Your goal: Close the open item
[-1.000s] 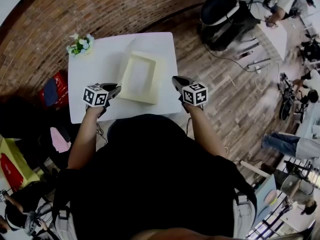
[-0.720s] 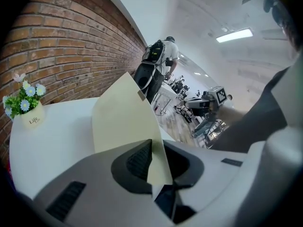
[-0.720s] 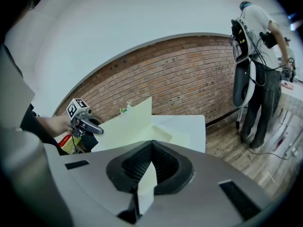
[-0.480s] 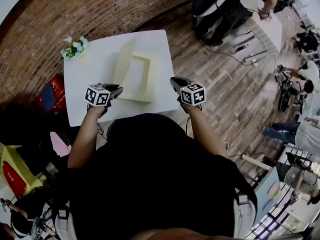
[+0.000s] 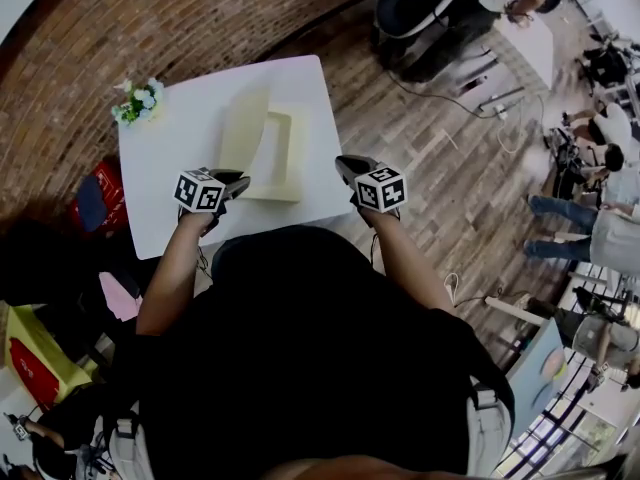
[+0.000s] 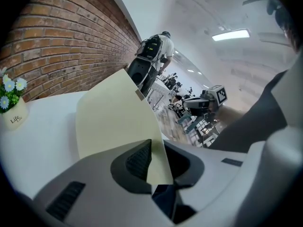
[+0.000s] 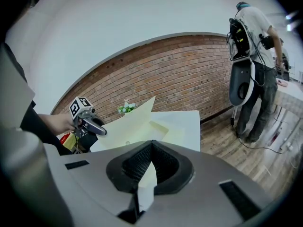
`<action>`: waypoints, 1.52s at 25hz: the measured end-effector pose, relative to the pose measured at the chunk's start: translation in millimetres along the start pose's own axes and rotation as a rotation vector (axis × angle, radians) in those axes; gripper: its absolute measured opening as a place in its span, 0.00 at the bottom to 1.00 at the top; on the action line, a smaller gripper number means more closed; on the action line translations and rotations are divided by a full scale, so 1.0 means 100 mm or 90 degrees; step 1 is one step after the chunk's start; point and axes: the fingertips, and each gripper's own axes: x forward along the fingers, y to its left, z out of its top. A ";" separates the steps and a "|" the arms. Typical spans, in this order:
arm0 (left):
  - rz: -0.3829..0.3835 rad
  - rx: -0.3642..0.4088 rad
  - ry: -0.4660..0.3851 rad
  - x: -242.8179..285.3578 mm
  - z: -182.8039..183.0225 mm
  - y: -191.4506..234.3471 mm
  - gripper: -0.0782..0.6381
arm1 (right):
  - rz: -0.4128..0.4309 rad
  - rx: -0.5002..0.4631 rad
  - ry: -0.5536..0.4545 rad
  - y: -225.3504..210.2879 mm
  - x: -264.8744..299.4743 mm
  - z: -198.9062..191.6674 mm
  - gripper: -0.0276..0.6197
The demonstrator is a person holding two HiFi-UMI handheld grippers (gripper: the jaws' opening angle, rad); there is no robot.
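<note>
Left tool (image 6: 158,155) on box flap (image 6: 113,112)

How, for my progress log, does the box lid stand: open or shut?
Open: the lid stands raised off the box, left claw gripping it.

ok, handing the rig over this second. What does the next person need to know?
Left tongs: shut on the near corner of the pale yellow cardboard lid.
Right tongs: shut on a thin pale yellow strip. It is probably the box's near right edge, but I can't confirm that.
Things: the shallow pale yellow cardboard box tray lies open on the white square table. The lid stands tilted up along the tray's left side.
Done: the lid is gripped and raised.
Left: swing the lid over the tray, seat it flat, then release both tongs.
</note>
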 end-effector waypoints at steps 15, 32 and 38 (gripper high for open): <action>-0.042 0.016 0.037 0.37 -0.07 -0.11 0.20 | -0.040 0.035 -0.007 -0.09 -0.26 -0.22 0.07; -0.090 0.012 0.103 0.86 -0.19 -0.15 0.21 | -0.068 0.067 0.013 -0.17 -0.43 -0.56 0.07; -0.106 0.015 0.128 1.02 -0.25 -0.19 0.21 | -0.081 0.081 0.021 -0.18 -0.50 -0.73 0.07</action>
